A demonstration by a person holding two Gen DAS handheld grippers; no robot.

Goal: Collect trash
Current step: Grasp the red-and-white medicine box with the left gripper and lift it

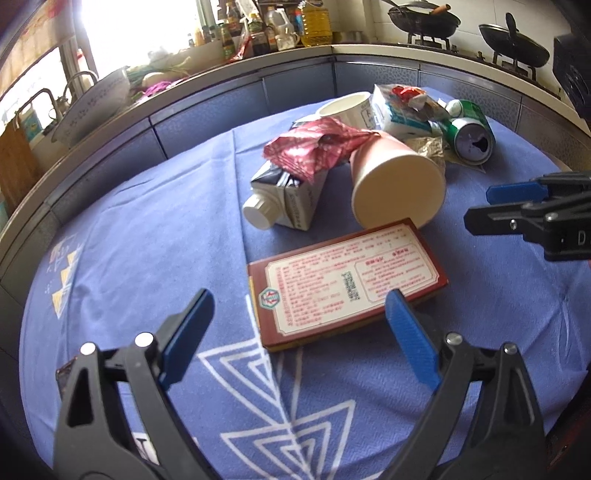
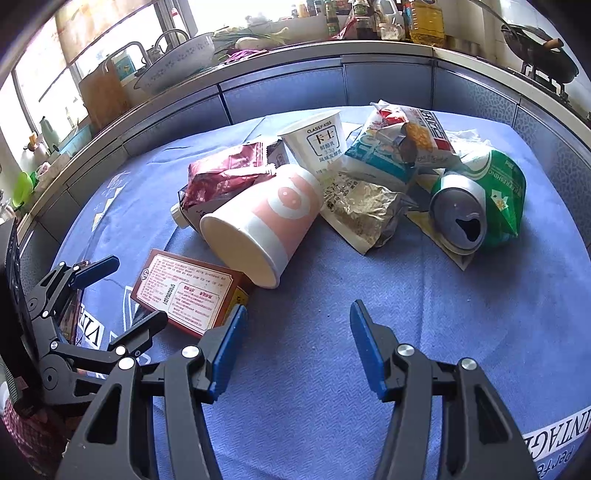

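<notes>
A pile of trash lies on a blue tablecloth. Nearest me is a flat red box with a printed label; my left gripper stands open just before it, its right finger overlapping the box's near corner. Behind the box a pink paper cup lies on its side, beside a small carton with a white cap, a red foil wrapper, a white yogurt cup and a crushed green can. My right gripper hangs open over bare cloth, short of the pink cup and the can.
A snack bag and a clear crumpled wrapper lie in the pile. Beyond the table runs a kitchen counter with a basin, bottles and woks. My left gripper shows at the right view's left edge.
</notes>
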